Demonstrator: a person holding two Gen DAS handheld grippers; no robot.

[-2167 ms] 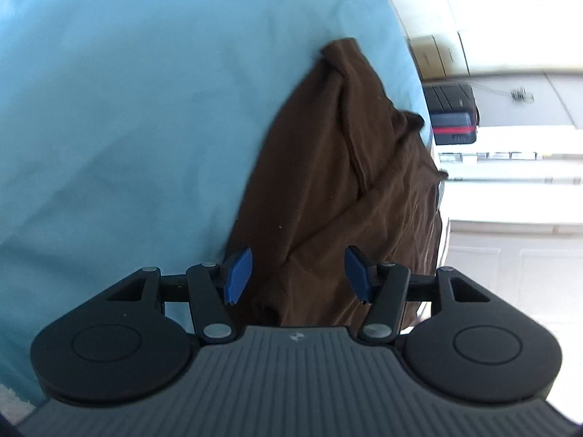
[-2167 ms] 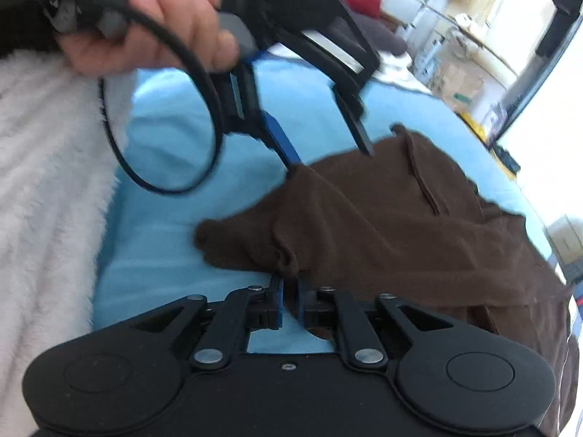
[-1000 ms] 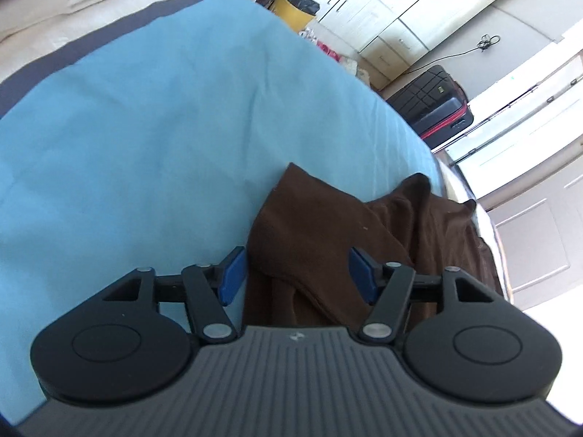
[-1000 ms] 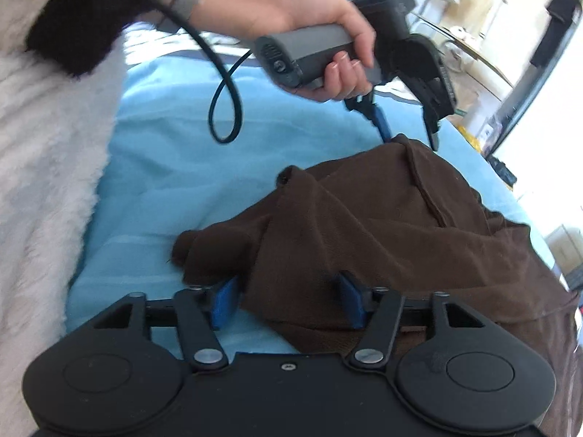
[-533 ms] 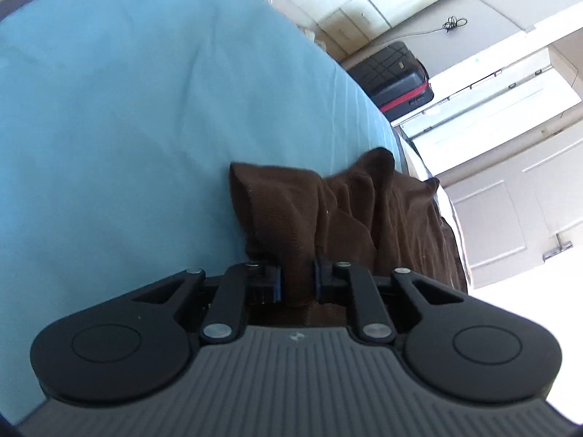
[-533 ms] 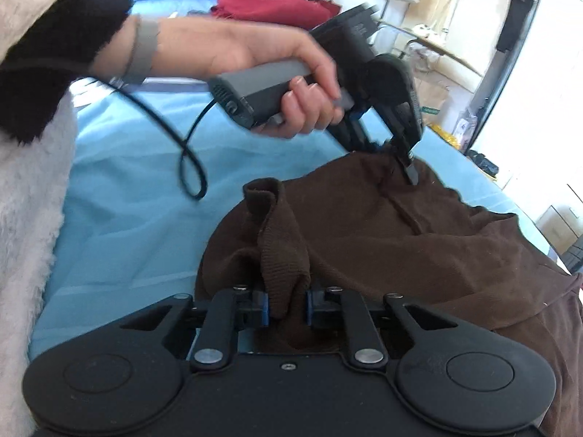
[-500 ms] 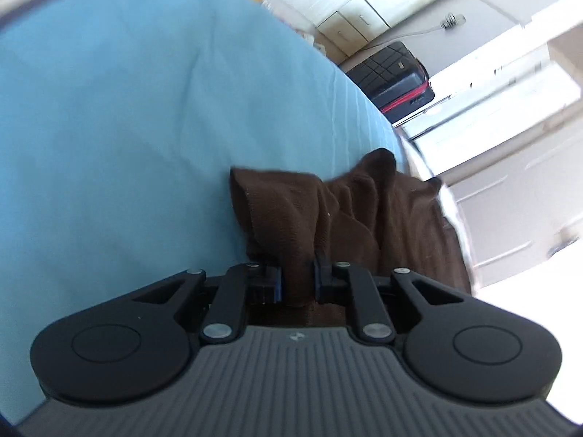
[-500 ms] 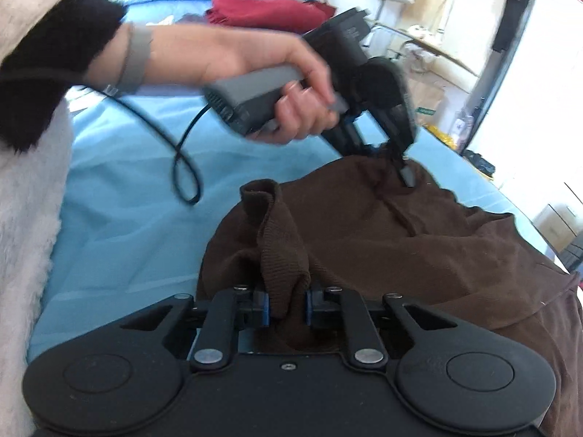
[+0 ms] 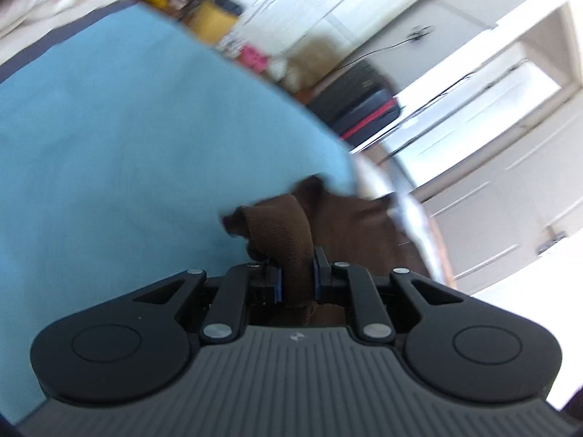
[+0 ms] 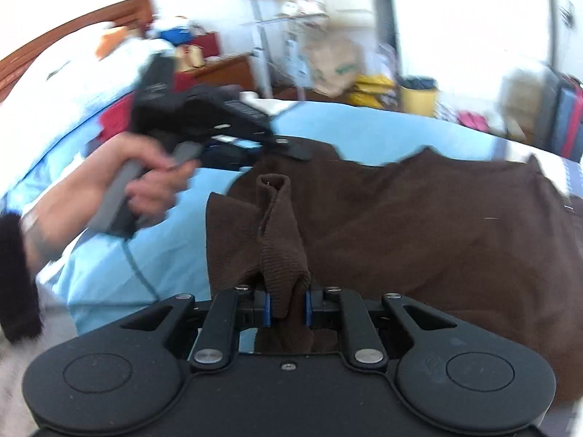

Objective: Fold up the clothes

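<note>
- We see the left gripper (image 9: pixel 296 279) with its jaws nearly closed, clenched on a bunched fold of the brown sweater (image 9: pixel 349 229); the knit band rises between the blue pads (image 9: pixel 278 284) and curls over above them.
- We see the right gripper (image 10: pixel 286 307) with its jaws likewise drawn close, grasping another gathered fold of the same brown sweater (image 10: pixel 437 233), which stands up in a ribbed peak just above the pads (image 10: pixel 267 309).
- From the right wrist view, the left gripper (image 10: pixel 288 147) sits at the sweater's far edge, held by the person's left hand (image 10: pixel 145 185) around its grey handle; motion blur hides how its jaws stand from this side.
- The sweater lies spread across the bed's light blue sheet (image 9: pixel 127 145), stretched between the two grips, its far edge near the bed's side.
- A dark fuzzy sleeve (image 10: pixel 16 276) shows at the left edge of the right wrist view.
- Beyond the bed we make out a yellow bin (image 10: pixel 419 98); its contents are too blurred to tell.
- A dark suitcase with a red stripe (image 9: pixel 364 109) stands on the floor past the bed.
</note>
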